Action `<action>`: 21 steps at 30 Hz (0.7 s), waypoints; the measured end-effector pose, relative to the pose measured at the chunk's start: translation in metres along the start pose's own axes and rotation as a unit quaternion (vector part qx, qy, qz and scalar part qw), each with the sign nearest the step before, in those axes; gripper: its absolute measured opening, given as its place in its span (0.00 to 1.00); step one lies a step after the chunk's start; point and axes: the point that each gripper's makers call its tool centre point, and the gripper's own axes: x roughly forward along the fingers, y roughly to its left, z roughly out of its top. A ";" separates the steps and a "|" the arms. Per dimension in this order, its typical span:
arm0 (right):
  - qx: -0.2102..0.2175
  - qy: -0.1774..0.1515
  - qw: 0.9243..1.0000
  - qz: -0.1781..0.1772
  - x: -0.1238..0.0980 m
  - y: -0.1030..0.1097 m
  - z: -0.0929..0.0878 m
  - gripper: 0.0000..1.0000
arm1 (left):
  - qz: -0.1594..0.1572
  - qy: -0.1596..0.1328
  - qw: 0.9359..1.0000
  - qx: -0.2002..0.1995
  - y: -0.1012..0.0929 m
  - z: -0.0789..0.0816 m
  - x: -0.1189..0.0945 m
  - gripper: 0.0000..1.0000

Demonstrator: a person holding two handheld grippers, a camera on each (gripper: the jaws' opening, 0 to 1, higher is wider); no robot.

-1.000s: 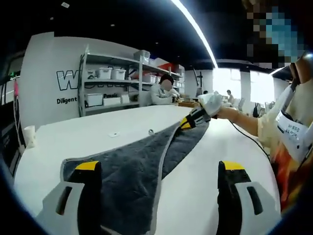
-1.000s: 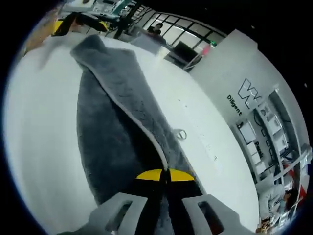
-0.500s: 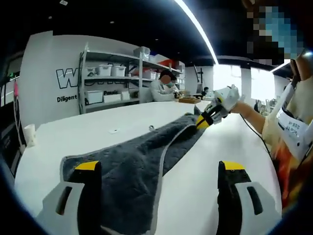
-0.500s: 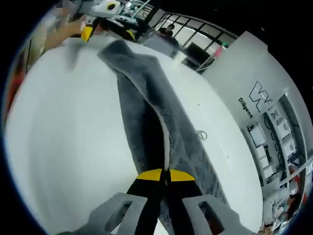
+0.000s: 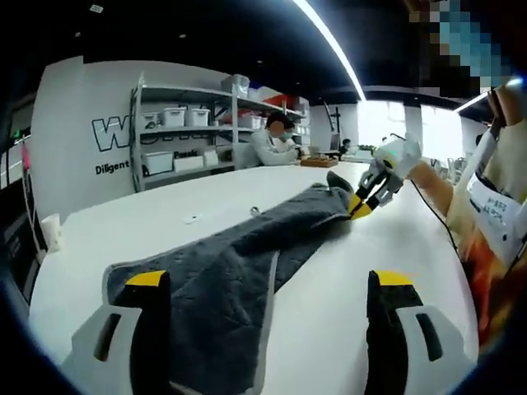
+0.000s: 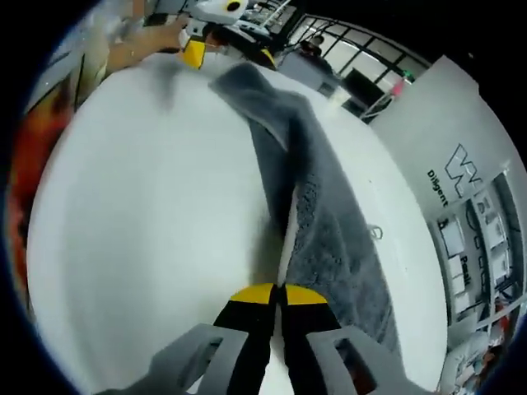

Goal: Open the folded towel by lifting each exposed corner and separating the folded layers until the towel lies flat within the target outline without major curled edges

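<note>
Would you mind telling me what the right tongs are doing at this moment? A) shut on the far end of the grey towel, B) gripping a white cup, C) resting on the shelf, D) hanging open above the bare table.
A: the right tongs are closed on the grey towel's pale-trimmed edge, lifting it off the white table.

Towel (image 5: 247,271) near end cut off by left gripper view's bottom edge, partly behind left gripper (image 5: 268,284) jaw. In right gripper view, edge pinched in right gripper (image 6: 277,294) hidden btwn jaws; far left gripper (image 6: 216,37) blurred, state unreadable there.
</note>
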 end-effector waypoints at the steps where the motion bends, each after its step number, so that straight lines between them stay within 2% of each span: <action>1: 0.000 0.001 1.000 0.005 -0.002 0.003 0.000 0.00 | 0.000 -0.001 1.000 0.000 0.000 0.000 0.000 0.98; 7: 0.003 0.007 0.999 0.036 -0.011 0.019 -0.003 0.00 | -0.001 -0.001 1.000 0.001 -0.001 0.000 -0.001 0.98; 10: -0.005 0.007 0.999 0.038 -0.014 0.024 -0.003 0.00 | -0.002 0.000 1.000 0.003 -0.002 0.000 -0.001 0.98; 13: -0.002 0.002 0.999 0.052 -0.017 0.033 -0.001 0.00 | -0.004 -0.001 1.000 0.004 -0.002 0.001 -0.001 0.98; 17: -0.012 -0.005 0.996 0.089 -0.022 0.053 0.006 0.00 | -0.004 -0.002 1.000 0.004 -0.002 0.002 -0.002 0.98; 21: -0.015 -0.010 0.994 0.106 -0.024 0.064 0.012 0.00 | -0.004 -0.003 1.000 0.006 -0.003 0.003 -0.002 0.98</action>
